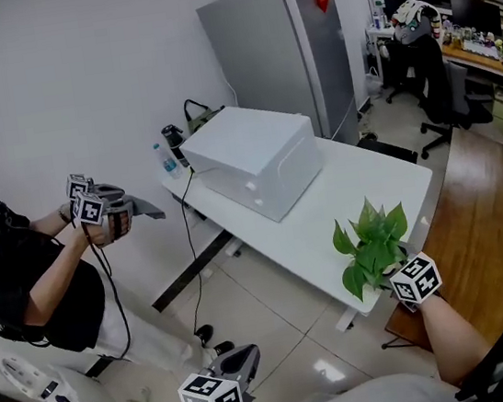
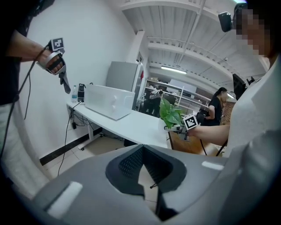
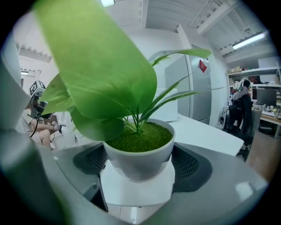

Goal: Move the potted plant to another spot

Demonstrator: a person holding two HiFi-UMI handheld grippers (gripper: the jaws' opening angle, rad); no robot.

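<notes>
Right gripper (image 3: 140,163): jaws stand wide and clamp the potted plant (image 3: 137,154), one dark pad (image 3: 93,160) pressed on each side of the white pot. Green fill at the rim. Leaves rise above the jaws and crowd the upper left of the right gripper view. A flat white surface lies under the pot between the jaws, and I cannot tell whether the pot rests on it.

Head view hides the pot. Only leaves show there, just ahead of the marker cube (image 1: 416,279), at the near edge of the white table (image 1: 369,179).

Left gripper (image 2: 142,154): jaw tips drawn together, nothing between them, bare floor beyond the narrow gap. Its view alone shows the plant side-on, far ahead of the jaws and to their right, with the right hand behind it. Head view puts this gripper low over the floor, well apart from the table.

Beyond both pairs of jaws: a white box (image 1: 250,158) on the table and a grey cabinet (image 1: 280,43). A second person (image 1: 49,280) at the far left holds up another gripper (image 1: 104,211).
</notes>
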